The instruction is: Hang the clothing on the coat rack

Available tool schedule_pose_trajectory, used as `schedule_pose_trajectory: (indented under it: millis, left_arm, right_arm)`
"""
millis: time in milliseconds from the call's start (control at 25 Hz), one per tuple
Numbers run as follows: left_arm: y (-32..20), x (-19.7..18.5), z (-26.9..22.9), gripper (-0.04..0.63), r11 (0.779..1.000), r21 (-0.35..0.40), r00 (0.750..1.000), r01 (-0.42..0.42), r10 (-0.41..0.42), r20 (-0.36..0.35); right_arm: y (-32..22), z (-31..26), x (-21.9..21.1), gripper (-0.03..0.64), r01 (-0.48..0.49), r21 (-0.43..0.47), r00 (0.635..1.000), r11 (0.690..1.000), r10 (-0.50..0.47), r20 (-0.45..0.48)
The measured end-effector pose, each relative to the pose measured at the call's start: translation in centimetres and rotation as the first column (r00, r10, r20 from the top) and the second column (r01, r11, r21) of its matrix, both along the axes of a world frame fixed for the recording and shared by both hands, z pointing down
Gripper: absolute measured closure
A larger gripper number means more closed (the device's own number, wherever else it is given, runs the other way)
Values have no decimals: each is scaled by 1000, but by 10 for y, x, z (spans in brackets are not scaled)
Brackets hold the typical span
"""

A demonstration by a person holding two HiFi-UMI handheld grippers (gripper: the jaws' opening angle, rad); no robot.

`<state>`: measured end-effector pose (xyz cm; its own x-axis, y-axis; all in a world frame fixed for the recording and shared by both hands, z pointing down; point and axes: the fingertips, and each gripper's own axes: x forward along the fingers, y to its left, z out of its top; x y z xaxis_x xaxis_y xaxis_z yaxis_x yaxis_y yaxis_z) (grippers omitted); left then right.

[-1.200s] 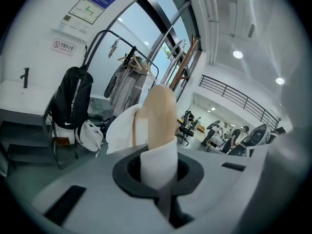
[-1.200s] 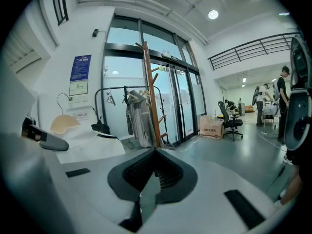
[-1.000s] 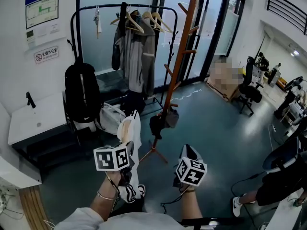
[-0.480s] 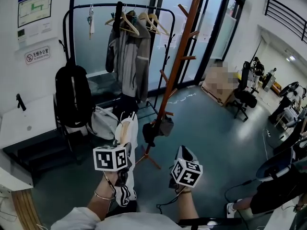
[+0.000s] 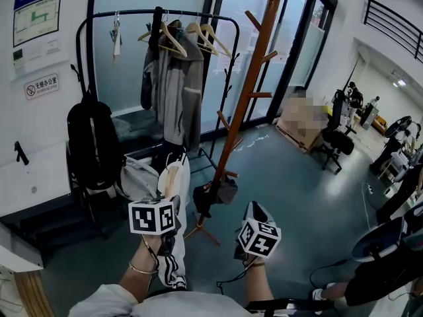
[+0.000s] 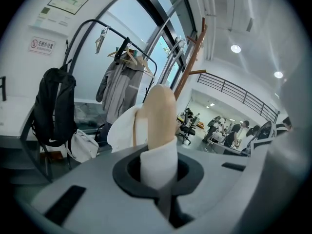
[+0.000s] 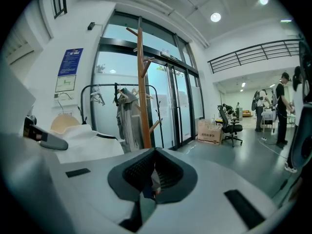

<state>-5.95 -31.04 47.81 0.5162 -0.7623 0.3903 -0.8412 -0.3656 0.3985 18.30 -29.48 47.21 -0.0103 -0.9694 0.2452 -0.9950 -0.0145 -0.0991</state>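
A: Left gripper (image 6: pixel 158 172) first. How do the jaws stand?

B: Pressed together on cloth. A fold of the white garment (image 6: pixel 122 130) is pinched between them, with the wooden hanger (image 6: pixel 161 111) rising straight up out of the grip. From the head view the garment trails down below the gripper towards the person's forearm, with dark stripes at its lower end.

A: Where is it relative to the coat rack (image 5: pixel 248 94)?

B: Left of the rack's foot and on the person's side of it, near but not touching. None of it is on a peg.

A: Right gripper (image 7: pixel 155 172)?

B: Jaws drawn together, and I can make out nothing held in them. It sits right of the rack's foot, also on the person's side, and its own view looks at the pole.

A: Anything else around the rack?

B: A dark bag (image 5: pixel 210 193) hangs at its low pegs. Behind and to its left is a black rail (image 5: pixel 125 13) carrying a grey jacket (image 5: pixel 173 84). Further left of that is a black backpack (image 5: pixel 92 140).
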Motion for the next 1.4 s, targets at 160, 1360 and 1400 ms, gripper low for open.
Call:
schedule_pose_trajectory:
  millis: [160,1360,1400]
  left_arm:
    - [-27,1,0,578,1000,-9,1000,-8,8,13]
    - [-169,17,23,578,999,-38,998,-39,41,47]
    - [-169,18,23,578,999,-36,998,-32,34,49]
  right_arm:
    - [-27,2,-1,594,6,-6,1000,1000,-6,3]
    - [-169,-8,31,594,-7,-16,999,1000,6,-51]
    - [-170,-9,34,594,-5,-14,999,1000,4,-51]
